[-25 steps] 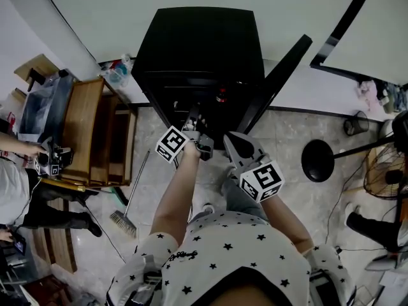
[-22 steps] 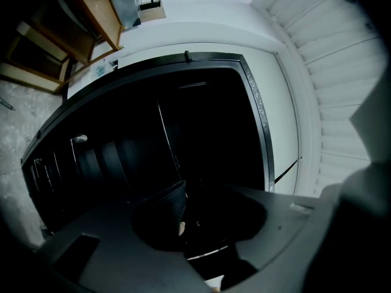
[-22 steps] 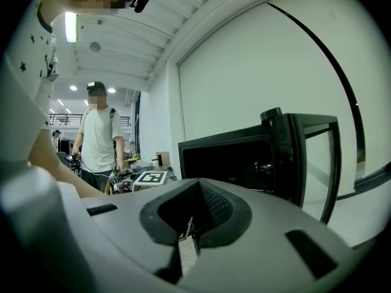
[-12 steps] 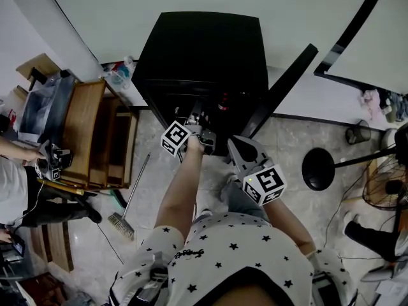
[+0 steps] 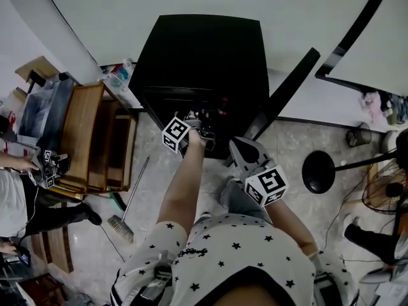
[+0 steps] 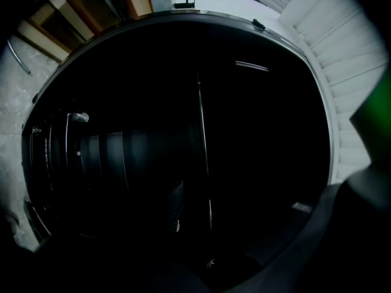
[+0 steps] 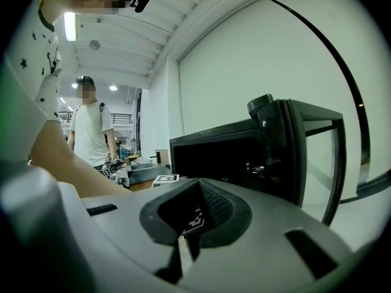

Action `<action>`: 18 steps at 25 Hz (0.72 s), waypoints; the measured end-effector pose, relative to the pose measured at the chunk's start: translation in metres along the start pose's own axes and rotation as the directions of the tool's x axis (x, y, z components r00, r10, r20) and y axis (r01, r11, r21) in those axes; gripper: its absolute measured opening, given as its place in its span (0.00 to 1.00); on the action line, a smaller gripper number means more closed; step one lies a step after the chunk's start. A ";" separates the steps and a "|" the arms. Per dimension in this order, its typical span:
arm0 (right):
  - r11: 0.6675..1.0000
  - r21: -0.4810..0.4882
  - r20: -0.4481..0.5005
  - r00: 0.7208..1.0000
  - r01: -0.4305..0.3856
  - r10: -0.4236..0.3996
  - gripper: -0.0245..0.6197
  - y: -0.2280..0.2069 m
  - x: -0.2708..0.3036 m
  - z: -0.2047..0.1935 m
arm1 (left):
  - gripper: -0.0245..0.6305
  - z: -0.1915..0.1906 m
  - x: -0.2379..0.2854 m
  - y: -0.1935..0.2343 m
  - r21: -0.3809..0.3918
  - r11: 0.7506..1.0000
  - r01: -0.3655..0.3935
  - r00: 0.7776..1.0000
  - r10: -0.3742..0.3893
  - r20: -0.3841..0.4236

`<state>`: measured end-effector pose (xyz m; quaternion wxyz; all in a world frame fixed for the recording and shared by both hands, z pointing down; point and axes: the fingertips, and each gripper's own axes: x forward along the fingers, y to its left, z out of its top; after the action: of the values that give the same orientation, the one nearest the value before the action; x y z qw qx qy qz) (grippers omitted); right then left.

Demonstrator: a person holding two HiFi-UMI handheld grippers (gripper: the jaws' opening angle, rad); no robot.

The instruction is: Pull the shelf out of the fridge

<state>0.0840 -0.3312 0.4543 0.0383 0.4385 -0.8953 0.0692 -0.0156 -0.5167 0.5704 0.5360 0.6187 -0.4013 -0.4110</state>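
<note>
Small black fridge (image 5: 201,50), opened.
Its door (image 5: 287,88) is swung out right; the shelf inside is hidden in the dark.

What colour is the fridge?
Black. The fridge shows best in the head view.

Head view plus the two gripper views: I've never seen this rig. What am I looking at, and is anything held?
No robot: a person holds a gripper in each hand. The head view looks down from their head at a black fridge with its door open. The left gripper reaches inside; its own view shows the dark interior and thin wire rods. Its jaws have just opened, with nothing visibly gripped. The right gripper hovers outside, shut and empty. A broom lies on the floor.
</note>
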 end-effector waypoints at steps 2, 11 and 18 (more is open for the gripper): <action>1.000 -0.001 -0.001 1.000 -0.002 0.002 0.03 0.000 0.000 0.000 | 0.29 0.000 0.003 0.000 -0.012 1.000 -0.004 1.000 0.004 0.002; 1.000 0.003 -0.008 1.000 -0.002 0.002 0.03 0.001 -0.002 0.000 | 0.09 -0.001 0.007 -0.011 -0.079 0.997 -0.013 1.000 0.014 0.017; 1.000 -0.005 -0.002 1.000 -0.006 0.006 0.03 0.007 -0.003 0.001 | 0.08 -0.002 0.000 -0.010 -0.087 0.996 -0.014 1.000 0.015 0.013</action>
<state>0.0805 -0.3244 0.4525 0.0397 0.4356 -0.8967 0.0676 -0.0132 -0.5152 0.5611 0.5625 0.5890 -0.3913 -0.4285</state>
